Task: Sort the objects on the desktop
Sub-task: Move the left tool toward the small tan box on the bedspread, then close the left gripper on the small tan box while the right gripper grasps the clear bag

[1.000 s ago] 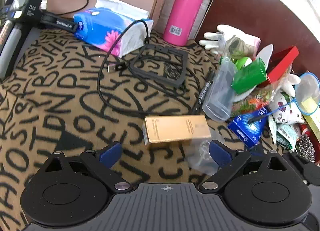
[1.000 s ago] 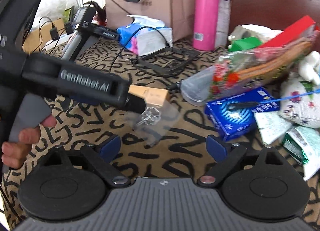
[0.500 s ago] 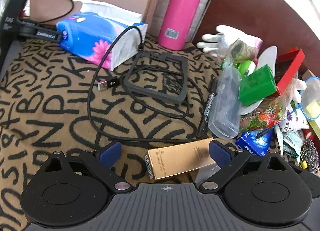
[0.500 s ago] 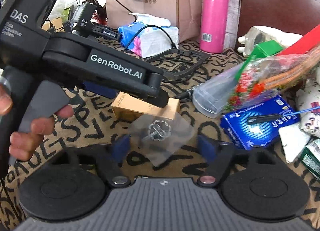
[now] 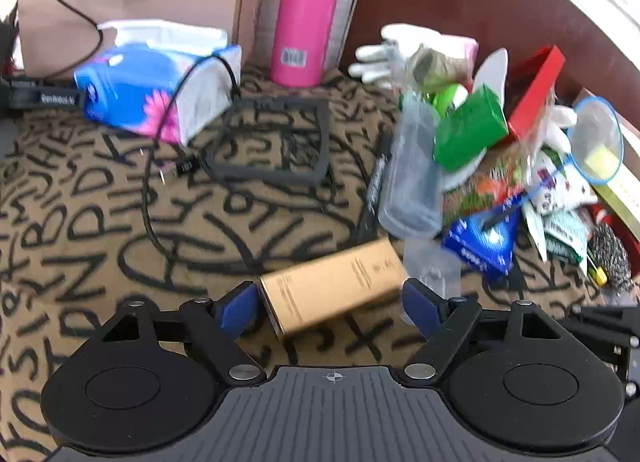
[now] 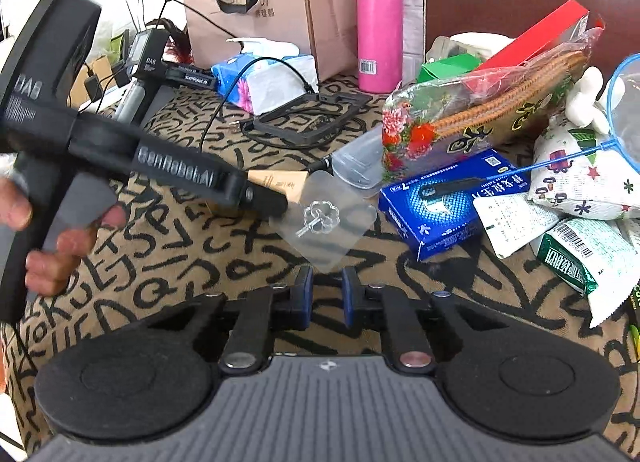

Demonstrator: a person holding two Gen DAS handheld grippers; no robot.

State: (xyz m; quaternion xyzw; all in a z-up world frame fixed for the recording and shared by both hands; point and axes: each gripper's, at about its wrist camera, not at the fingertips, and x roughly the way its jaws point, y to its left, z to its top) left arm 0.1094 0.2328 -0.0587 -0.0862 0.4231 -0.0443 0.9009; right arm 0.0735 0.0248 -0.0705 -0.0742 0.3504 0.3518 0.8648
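A gold box [image 5: 332,286] lies tilted on the letter-print cloth, between the blue pads of my left gripper [image 5: 330,304]. Its jaws are closing around the box ends, with a slight gap still showing. In the right wrist view one left finger [image 6: 260,197] covers part of that gold box [image 6: 280,181]. Just right of the box lies a clear plastic sheet with a flower-shaped hook [image 6: 322,217]. My right gripper [image 6: 327,286] is shut on that sheet's near corner. The same clear sheet [image 5: 430,270] shows faintly in the left wrist view.
A blue glove box [image 6: 452,197], a clear case [image 5: 412,177] and a black pen [image 5: 376,181] lie close by. A heap of packets and a green box [image 5: 468,129] fills the right. At the back are a pink bottle [image 5: 308,9], a tissue pack [image 5: 152,89], a black frame [image 5: 272,141] and a cable.
The right jaws went from wide apart to nearly together at the clear sheet's corner. The left gripper came forward over the gold box and its pads narrowed around it.
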